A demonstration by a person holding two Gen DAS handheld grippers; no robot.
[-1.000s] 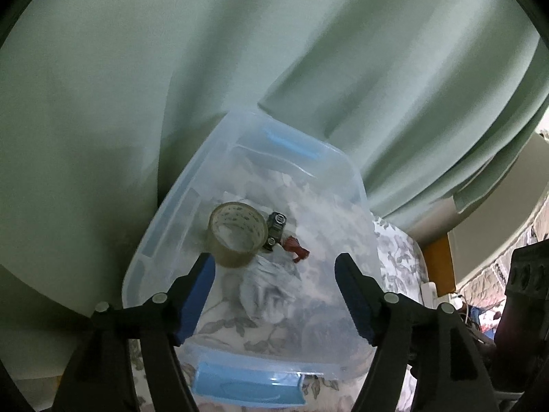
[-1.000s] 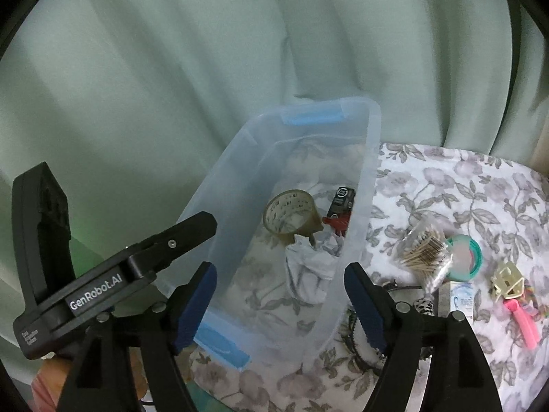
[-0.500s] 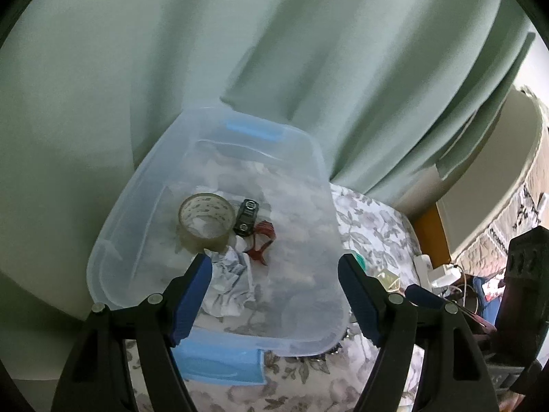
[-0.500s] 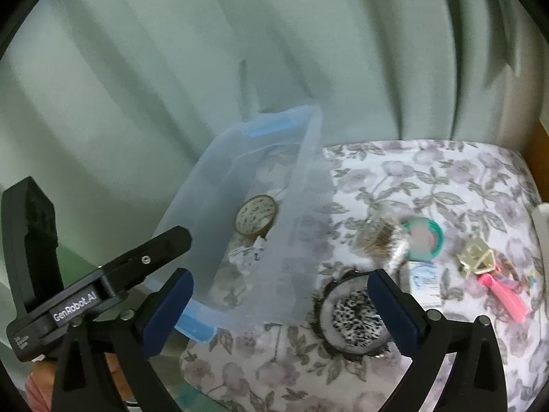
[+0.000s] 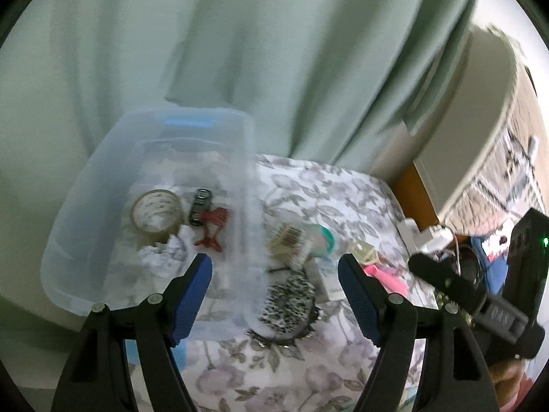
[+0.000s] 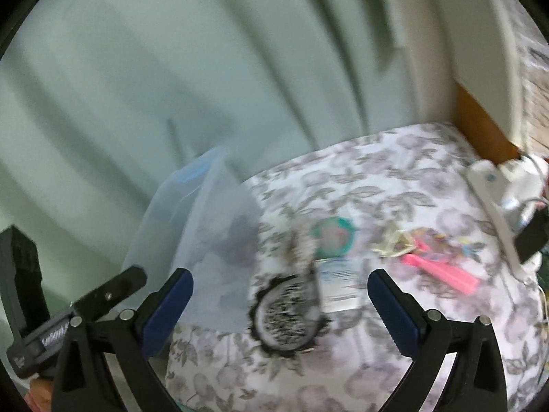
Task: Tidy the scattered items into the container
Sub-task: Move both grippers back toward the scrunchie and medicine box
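Note:
A clear plastic bin (image 5: 82,206) with blue handles stands at the left of a floral-clothed table (image 5: 329,199). In it lie a tape roll (image 5: 156,214), a black clip (image 5: 199,207), a red clip (image 5: 212,228) and crumpled paper (image 5: 161,254). Right of the bin lie a black-and-white patterned hair tie (image 6: 286,316), a bag of cotton swabs (image 5: 288,243), a teal-rimmed round case (image 6: 333,237), a small white packet (image 6: 338,283), a cream claw clip (image 6: 393,242) and a pink item (image 6: 439,271). My left gripper (image 5: 274,292) is open above the bin's right wall. My right gripper (image 6: 279,309) is open over the hair tie, nothing between its fingers.
Pale green curtains (image 5: 240,51) hang behind the table. A white power strip with cables (image 6: 494,185) lies at the table's right edge, beside a wooden edge (image 6: 480,127). The bin (image 6: 192,226) stands at the left in the right wrist view.
Both grippers swung right, from over the bin toward the scattered items. The right gripper's jaws widened. The hair tie now sits between the right fingers' line of sight.

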